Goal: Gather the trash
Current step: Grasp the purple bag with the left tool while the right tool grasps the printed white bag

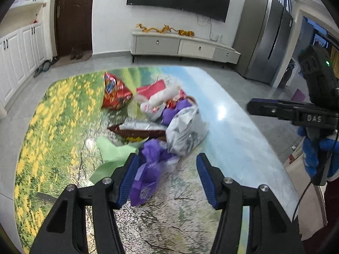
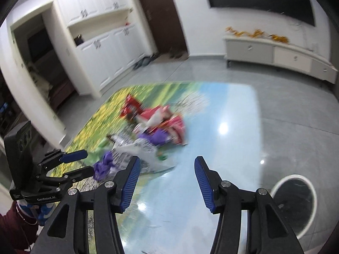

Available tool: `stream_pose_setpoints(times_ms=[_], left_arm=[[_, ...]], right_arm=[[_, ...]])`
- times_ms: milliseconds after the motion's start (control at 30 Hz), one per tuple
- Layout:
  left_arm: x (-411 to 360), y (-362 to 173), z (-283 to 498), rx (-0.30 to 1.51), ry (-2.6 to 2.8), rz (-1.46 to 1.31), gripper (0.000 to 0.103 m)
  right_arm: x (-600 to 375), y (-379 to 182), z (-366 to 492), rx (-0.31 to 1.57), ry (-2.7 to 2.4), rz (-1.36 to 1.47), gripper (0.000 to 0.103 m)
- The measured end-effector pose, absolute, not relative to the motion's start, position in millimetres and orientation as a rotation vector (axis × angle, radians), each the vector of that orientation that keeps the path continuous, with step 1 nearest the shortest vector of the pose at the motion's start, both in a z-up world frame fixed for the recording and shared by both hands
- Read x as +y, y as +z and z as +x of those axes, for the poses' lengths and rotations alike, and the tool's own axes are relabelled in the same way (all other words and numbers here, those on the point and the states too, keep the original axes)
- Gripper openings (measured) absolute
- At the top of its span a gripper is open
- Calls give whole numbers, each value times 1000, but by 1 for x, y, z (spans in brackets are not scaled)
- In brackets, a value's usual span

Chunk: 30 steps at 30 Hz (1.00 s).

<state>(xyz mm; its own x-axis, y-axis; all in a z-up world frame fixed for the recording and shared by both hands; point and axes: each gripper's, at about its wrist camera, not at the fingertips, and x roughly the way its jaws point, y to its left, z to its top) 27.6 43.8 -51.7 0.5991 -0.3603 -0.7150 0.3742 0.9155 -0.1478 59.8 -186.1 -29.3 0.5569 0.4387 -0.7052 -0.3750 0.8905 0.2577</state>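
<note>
Both grippers stand open and empty: left gripper (image 1: pixel 167 177) over a purple wrapper (image 1: pixel 146 180), right gripper (image 2: pixel 167 181) beside the trash pile (image 1: pixel 152 114) mid-counter (image 1: pixel 243 148). Risk: light wrappers may slide off; the bin (image 2: pixel 293 203) sits below.

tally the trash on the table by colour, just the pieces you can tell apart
From the left wrist view, pieces overlap, so this is a best count:
purple bags: 2
red wrappers: 2
green paper: 1
white printed bag: 1
dark brown wrapper: 1
white crumpled piece: 1
total: 8
</note>
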Motion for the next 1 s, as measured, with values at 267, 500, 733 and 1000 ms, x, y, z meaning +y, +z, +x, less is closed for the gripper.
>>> stream_pose_setpoints(times_ms=[267,500,733,1000], left_arm=[[42,-76,41,871,-451,42,54],[42,-87,44,898,-460,45,54],[42,-92,46,916,-466,23,42],[40,-96,39,935,-456,-18,21]], right_arm=[[-146,-53,87,890,575,4,61],[-125,-82,102,914,662,-110,61],[-128,-98,114,922,731,-87,61],[-146,-99,101,918,752,-45,16]])
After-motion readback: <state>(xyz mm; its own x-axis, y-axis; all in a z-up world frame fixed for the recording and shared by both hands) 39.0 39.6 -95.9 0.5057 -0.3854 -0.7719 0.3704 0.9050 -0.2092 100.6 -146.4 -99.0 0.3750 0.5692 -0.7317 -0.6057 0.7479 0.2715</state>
